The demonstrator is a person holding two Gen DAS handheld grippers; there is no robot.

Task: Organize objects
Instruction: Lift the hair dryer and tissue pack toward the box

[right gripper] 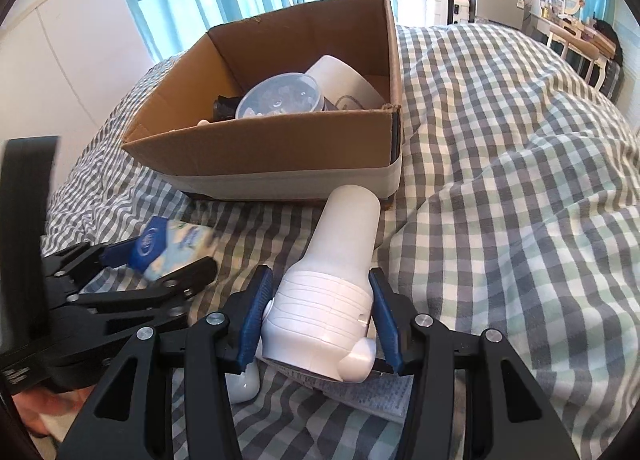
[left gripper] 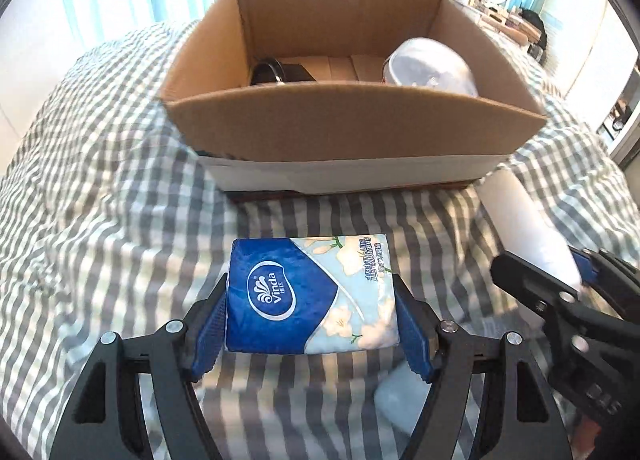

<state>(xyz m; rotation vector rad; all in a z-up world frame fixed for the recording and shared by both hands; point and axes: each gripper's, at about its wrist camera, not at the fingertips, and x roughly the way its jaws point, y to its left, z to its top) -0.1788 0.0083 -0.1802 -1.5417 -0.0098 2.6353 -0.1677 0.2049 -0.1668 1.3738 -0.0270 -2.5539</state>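
Box [left gripper: 352, 128] wall hides most contents. Left hand-held gripper [left gripper: 312, 316] clamps one tissue pack [left gripper: 308, 296]; right hand-held gripper [right gripper: 320, 312] clamps one white bottle [right gripper: 332, 284].

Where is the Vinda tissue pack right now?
The tissue pack sits low and central in the left wrist view, clamped in the left gripper over the checked bedspread, just short of the cardboard box.
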